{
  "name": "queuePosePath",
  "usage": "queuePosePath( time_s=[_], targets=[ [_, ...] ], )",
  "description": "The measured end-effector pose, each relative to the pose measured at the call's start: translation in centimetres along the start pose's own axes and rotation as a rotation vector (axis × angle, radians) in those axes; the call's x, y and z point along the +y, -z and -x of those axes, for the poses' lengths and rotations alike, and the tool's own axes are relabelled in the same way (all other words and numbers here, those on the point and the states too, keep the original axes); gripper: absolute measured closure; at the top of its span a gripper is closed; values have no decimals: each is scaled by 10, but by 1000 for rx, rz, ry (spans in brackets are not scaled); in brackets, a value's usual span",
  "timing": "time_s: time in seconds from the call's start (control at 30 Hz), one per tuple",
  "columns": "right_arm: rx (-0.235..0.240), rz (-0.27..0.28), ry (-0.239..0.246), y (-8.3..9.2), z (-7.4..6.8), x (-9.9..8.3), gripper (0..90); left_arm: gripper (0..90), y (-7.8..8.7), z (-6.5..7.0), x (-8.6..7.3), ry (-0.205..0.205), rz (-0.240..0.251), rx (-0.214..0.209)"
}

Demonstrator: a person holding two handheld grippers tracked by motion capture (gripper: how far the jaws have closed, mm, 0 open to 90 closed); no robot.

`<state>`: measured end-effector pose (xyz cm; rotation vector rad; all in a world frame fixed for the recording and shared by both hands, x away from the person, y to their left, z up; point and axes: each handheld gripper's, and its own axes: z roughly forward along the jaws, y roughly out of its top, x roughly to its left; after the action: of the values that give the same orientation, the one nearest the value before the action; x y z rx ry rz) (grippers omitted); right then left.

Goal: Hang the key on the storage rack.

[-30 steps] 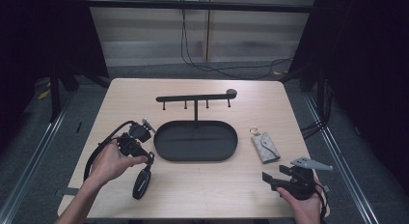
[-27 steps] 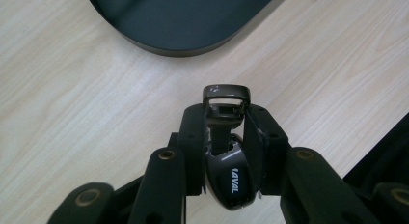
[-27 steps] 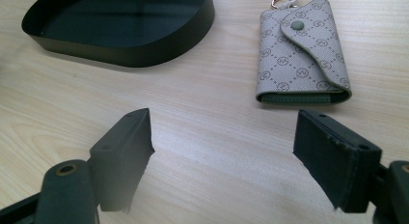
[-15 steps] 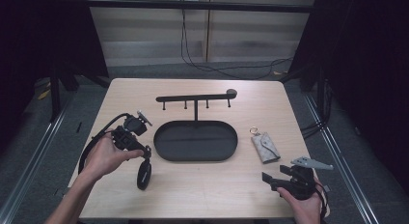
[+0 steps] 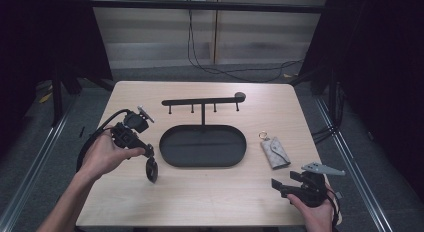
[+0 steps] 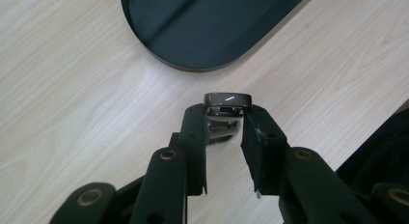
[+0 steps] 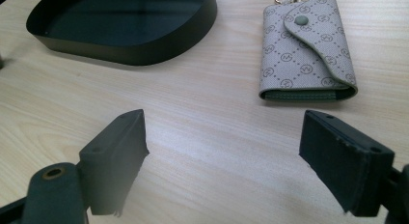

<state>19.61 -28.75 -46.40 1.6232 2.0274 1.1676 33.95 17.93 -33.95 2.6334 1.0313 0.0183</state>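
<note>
A black watch (image 5: 150, 170) hangs over the table left of the black oval tray (image 5: 170, 134). My left gripper (image 5: 148, 154) is shut on it, pointing down. In the left gripper view the watch's case (image 6: 227, 98) is pinched between the fingertips of the left gripper (image 6: 225, 114), with the tray (image 6: 193, 21) beyond. My right gripper (image 5: 278, 186) rests at the front right corner, open; its jaws have just been opening and nothing is between them. The right gripper (image 7: 222, 137) faces a beige patterned key pouch (image 7: 308, 50) lying flat on the table.
A black T-shaped rack (image 5: 202, 100) with hooks rises from the tray's far rim. The key pouch (image 5: 275, 152), with a ring at its far end, lies right of the tray. The wooden table (image 5: 215, 202) ends close in front of both hands.
My left hand has risen and drawn a little away from the front edge, lifting the watch with it. The right hand has kept its place.
</note>
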Motion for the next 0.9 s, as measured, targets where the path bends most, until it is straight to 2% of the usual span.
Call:
queuePosePath(
  time_s=[0.27, 0.47, 0.6, 0.9],
  targets=[
    [0, 0, 0, 0, 0, 0, 168, 714, 9, -3, 7, 17, 5, 15],
    [-1, -1, 0, 0, 0, 0, 167, 714, 15, -4, 15, 8, -6, 37],
    [-1, 0, 3, 0, 0, 0, 168, 714, 21, -5, 21, 2, -7, 30],
    [1, 0, 2, 0, 0, 0, 168, 714, 28, -4, 40, -2, -23, 43]
  ],
)
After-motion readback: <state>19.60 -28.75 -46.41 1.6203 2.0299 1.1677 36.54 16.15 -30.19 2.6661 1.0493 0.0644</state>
